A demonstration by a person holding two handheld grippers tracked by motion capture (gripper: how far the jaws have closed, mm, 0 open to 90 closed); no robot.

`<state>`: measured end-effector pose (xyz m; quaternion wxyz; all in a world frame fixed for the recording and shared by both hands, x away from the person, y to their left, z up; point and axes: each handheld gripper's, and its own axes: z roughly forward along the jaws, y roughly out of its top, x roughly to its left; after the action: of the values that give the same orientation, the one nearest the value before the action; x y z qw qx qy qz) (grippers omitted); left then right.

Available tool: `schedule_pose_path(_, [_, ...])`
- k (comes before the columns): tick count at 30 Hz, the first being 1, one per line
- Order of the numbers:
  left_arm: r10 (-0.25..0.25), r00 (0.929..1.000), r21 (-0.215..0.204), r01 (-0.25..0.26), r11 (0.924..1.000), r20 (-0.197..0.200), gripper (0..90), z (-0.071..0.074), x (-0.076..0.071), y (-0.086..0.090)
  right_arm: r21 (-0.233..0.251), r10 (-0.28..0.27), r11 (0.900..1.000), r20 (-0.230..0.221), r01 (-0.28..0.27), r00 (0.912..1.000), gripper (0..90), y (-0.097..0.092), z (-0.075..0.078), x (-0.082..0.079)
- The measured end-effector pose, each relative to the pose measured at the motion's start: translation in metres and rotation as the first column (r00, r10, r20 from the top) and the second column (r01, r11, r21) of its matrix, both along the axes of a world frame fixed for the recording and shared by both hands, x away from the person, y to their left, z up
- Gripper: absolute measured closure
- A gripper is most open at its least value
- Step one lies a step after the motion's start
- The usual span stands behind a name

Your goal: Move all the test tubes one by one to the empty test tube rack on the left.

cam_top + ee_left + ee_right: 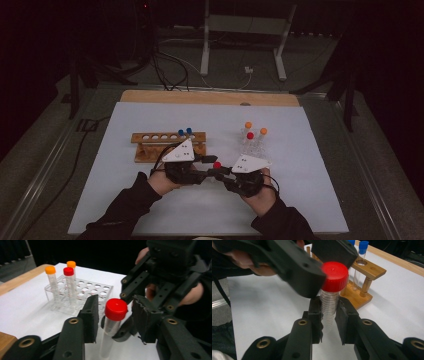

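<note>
The right gripper (329, 322) is clamping the red-capped test tube (329, 302) upright by its body, between both racks, while the left gripper (113, 317) is sitting level with the cap, jaws straddling it, not yet pinching.

Right claw (329, 322) clamped, left claw (113, 315) half-closed.

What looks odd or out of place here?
One red-capped tube is out of any rack, held upright in mid-air by the right hand-held gripper, while the left hand-held gripper straddles its cap. Otherwise nothing looks spilled or broken.
</note>
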<state>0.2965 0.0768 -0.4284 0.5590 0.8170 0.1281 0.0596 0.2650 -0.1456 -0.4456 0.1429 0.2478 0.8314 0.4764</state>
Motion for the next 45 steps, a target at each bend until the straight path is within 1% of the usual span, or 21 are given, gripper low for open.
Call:
schedule_pose_path(5, [-0.013,0.9998,0.012,0.012,0.9998,0.018,69.2,-0.002,0.0,-0.004,0.003,-0.001,1.0,0.0,0.001,1.0,74.3,0.0,0.001,0.0])
schedule_pose_path(10, [-0.014,0.9998,0.002,0.014,0.9999,0.017,70.7,-0.002,0.002,-0.003,0.009,-0.003,1.0,-0.005,0.003,1.0,74.2,-0.001,0.001,0.0])
schedule_pose_path(14, [-0.012,0.9996,0.014,0.012,0.9998,0.027,71.2,-0.001,0.001,-0.003,0.003,-0.002,1.0,0.004,0.002,1.0,73.6,-0.001,0.001,0.0])
schedule_pose_path(16, [-0.005,0.9995,0.019,0.005,0.9998,0.032,71.3,0.001,0.001,-0.001,0.01,-0.003,0.9999,0.006,0.003,1.0,72.8,-0.001,0.001,-0.001])
schedule_pose_path(19, [0.013,0.9994,0.011,-0.014,0.9998,0.032,71.4,0.003,0.002,0.005,0.014,-0.006,0.9999,0.015,0.006,0.9999,66.0,-0.001,0.001,-0.001])
schedule_pose_path(20, [0.023,0.9992,0.012,-0.024,0.9996,0.032,71.4,0.003,0.002,0.007,0.021,-0.003,0.9998,0.015,0.002,0.9999,65.8,-0.002,0.001,-0.001])
schedule_pose_path(22, [0.036,0.999,0.01,-0.037,0.9993,0.026,71.5,0.006,0.004,0.012,0.03,0.009,0.9995,0.006,-0.009,0.9999,60.3,-0.003,0.002,0.001])
schedule_pose_path(23, [0.046,0.9985,0.008,-0.046,0.9989,0.03,71.4,0.007,0.004,0.015,0.039,0.015,0.9991,0.002,-0.015,0.9999,60.2,-0.003,0.002,0.001])
schedule_pose_path(24, [0.053,0.998,0.007,-0.053,0.9986,0.036,71.4,0.009,0.004,0.018,0.047,0.025,0.9986,0.0,-0.025,0.9997,57.5,-0.004,0.002,0.002])
schedule_pose_path(25, [0.062,0.9972,0.006,-0.062,0.9981,0.041,71.4,0.011,0.005,0.021,0.054,0.027,0.9982,-0.003,-0.026,0.9996,53.3,-0.004,0.003,0.002])
schedule_pose_path(27, [0.079,0.9958,-0.001,-0.079,0.9969,0.048,71.4,0.015,0.006,0.028,0.052,0.005,0.9986,-0.003,-0.005,1.0,43.2,-0.005,0.004,0.002])
schedule_pose_path(28, [0.091,0.9946,-0.001,-0.091,0.9959,0.051,71.4,0.017,0.007,0.032,0.049,-0.007,0.9988,-0.005,0.007,1.0,41.0,-0.005,0.004,0.002])
schedule_pose_path(30, [0.115,0.9919,-0.009,-0.115,0.9933,0.052,71.4,0.022,0.009,0.039,0.061,-0.019,0.998,-0.011,0.019,0.9998,35.9,-0.005,0.004,0.002])
schedule_pose_path(34, [0.157,0.9843,-0.017,-0.156,0.9875,0.08,71.4,0.033,0.014,0.056,0.072,-0.04,0.9966,0.0,0.04,0.9992,25.4,-0.006,0.005,0.002])
schedule_pose_path(36, [0.186,0.9788,-0.028,-0.184,0.9825,0.086,71.4,0.039,0.018,0.066,0.082,-0.054,0.9952,0.008,0.053,0.9985,21.1,-0.007,0.006,0.001])
schedule_pose_path(38, [0.217,0.9717,-0.037,-0.215,0.9759,0.092,71.4,0.043,0.022,0.075,0.093,-0.068,0.9934,0.002,0.067,0.9977,13.9,-0.009,0.006,0.002])
schedule_pose_path(40, [0.241,0.9664,-0.044,-0.238,0.9702,0.089,71.4,0.046,0.026,0.084,0.1,-0.087,0.9913,0.007,0.085,0.9962,13.5,-0.01,0.007,0.002])
schedule_pose_path(41, [0.255,0.9627,-0.046,-0.252,0.9666,0.09,71.4,0.047,0.028,0.088,0.105,-0.081,0.9912,0.0,0.081,0.9967,9.7,-0.012,0.007,0.002])
schedule_pose_path(43, [0.277,0.9563,-0.044,-0.274,0.9606,0.092,71.4,0.049,0.032,0.094,0.106,-0.079,0.9913,0.002,0.079,0.9968,4.2,-0.013,0.007,0.002])
schedule_pose_path(44, [0.288,0.9535,-0.046,-0.284,0.9576,0.09,71.4,0.049,0.034,0.097,0.108,-0.06,0.9924,-0.001,0.06,0.9982,1.4,-0.014,0.008,0.003])
schedule_pose_path(45, [0.3,0.9494,-0.048,-0.297,0.9537,0.092,71.4,0.05,0.036,0.099,0.112,-0.063,0.9917,0.001,0.063,0.998,1.4,-0.014,0.008,0.002])
